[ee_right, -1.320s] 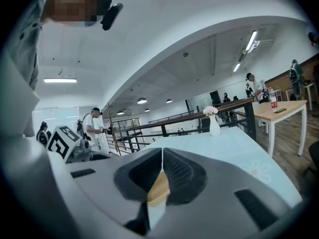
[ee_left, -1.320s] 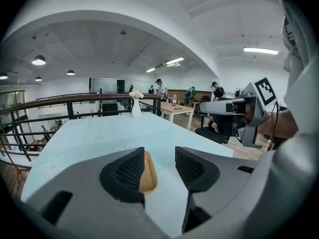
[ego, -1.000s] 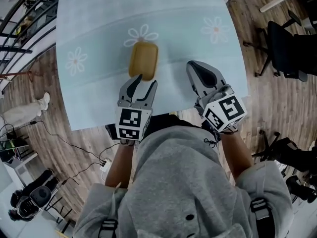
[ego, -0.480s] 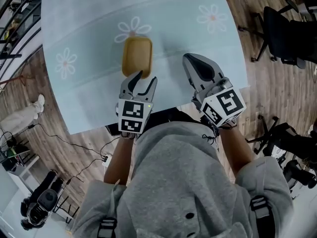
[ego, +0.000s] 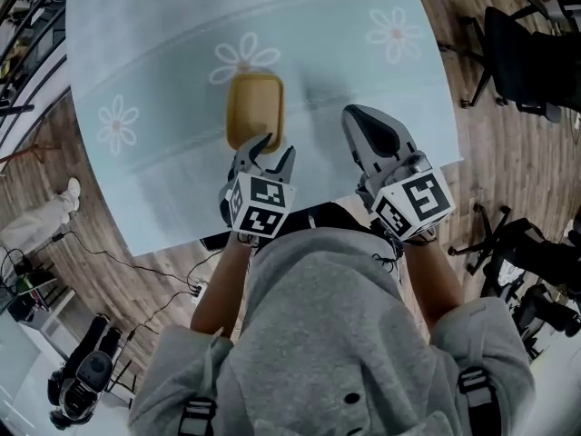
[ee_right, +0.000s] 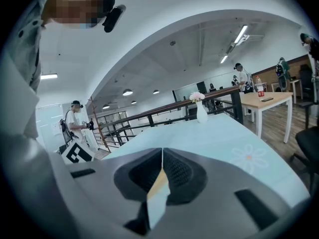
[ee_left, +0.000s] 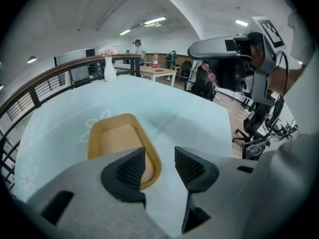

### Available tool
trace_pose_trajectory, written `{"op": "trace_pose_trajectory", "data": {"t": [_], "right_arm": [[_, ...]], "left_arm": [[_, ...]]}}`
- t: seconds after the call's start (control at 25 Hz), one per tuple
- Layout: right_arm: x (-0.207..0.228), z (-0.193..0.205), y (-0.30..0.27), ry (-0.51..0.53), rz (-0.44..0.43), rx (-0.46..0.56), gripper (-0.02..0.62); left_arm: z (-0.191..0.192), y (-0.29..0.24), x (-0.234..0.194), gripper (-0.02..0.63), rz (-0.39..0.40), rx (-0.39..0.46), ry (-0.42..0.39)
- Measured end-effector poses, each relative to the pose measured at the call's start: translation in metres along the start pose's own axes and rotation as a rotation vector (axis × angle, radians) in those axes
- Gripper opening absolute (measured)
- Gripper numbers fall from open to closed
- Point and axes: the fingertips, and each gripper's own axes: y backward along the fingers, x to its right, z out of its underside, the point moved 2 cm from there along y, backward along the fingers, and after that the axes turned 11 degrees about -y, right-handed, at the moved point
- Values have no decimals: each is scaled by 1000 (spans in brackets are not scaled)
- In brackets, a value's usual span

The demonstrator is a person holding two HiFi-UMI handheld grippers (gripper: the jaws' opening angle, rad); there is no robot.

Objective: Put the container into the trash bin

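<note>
Container is noted lying flat near the middle of the bench, its long axis pointing at the near edge. Bare cloth is seen open on its left, far and right sides. Left gripper is held at the container's near end, fingers parted moderately with nothing clamped. One finger overlaps the near rim; contact cannot be told. Right gripper is held apart on the container's right, toward the near right corner, fingers pressed together, empty.
</note>
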Motion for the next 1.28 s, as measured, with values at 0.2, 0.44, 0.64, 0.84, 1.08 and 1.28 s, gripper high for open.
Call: {"op": "trace_pose_trajectory", "data": {"t": [0.2,0.44,0.64,0.84,1.08,1.28], "right_arm": [[5,2,-1,-12,26,0,31],[11,2,-3,-21,35,-3,31],[14,5,-3,-32,24,-12,31],[15,4,-5,-38,15,-11,31],[19,1,1,-42,9,-5,31],[17,-7,3,-38,3,14,31]], "left_arm": [[11,-15,1,190,32,-90,-103],[24,-26,6,172,78,-166,-188],[28,-28,5,119,72,-176,-184],[28,-28,2,73,71,-183,-169],[26,-23,2,53,61,-183,-130],[22,-13,-6,38,28,-164,-132]]}}
